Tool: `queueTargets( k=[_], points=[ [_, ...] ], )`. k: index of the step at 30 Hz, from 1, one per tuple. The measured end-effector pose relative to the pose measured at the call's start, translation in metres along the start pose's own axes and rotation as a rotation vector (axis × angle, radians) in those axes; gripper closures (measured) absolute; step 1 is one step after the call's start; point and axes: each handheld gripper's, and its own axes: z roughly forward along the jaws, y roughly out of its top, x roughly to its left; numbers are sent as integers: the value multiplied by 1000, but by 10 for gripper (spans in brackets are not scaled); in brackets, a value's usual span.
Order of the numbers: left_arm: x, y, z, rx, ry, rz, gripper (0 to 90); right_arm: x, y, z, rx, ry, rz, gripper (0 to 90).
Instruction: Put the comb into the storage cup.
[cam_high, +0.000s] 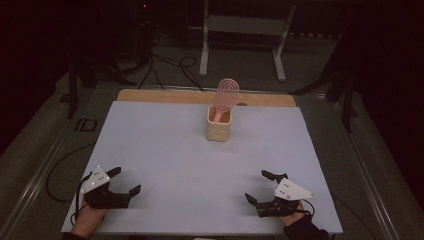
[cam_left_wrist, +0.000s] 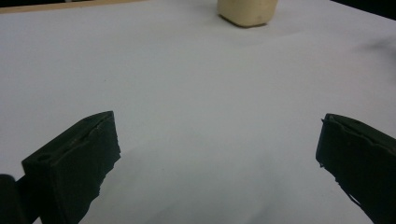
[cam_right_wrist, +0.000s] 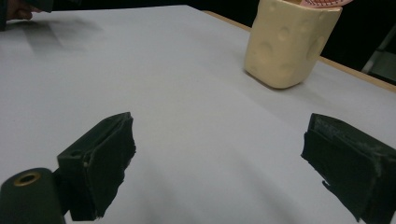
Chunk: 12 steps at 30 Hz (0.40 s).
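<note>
In the high view, the left gripper (cam_high: 125, 181) and the right gripper (cam_high: 257, 187) both rest at the near edge of the table (cam_high: 165, 150), each with its jaws wide apart and nothing between them. The pink brush (cam_high: 226, 95) stands upright in a cream cup (cam_high: 219, 128) at the far middle of the table, well apart from both grippers. I judge that the work is at its start: the brush is in the cup and untouched, and the next move calls for a long reach forward to it.

In the left gripper view, the jaws stand apart over bare table, and the cup (cam_left_wrist: 247, 11) shows at the top edge.

In the right gripper view, the jaws are also apart; the cup (cam_right_wrist: 287, 46) has round dimples, perhaps like cheese. I can read no writing or brand anywhere.
</note>
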Motion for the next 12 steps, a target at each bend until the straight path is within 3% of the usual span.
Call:
queueTargets(
  k=[12],
  points=[
    [0,-1,0,1,-25,-15,0,-1,0,1,4,3,3,85]
  ],
)
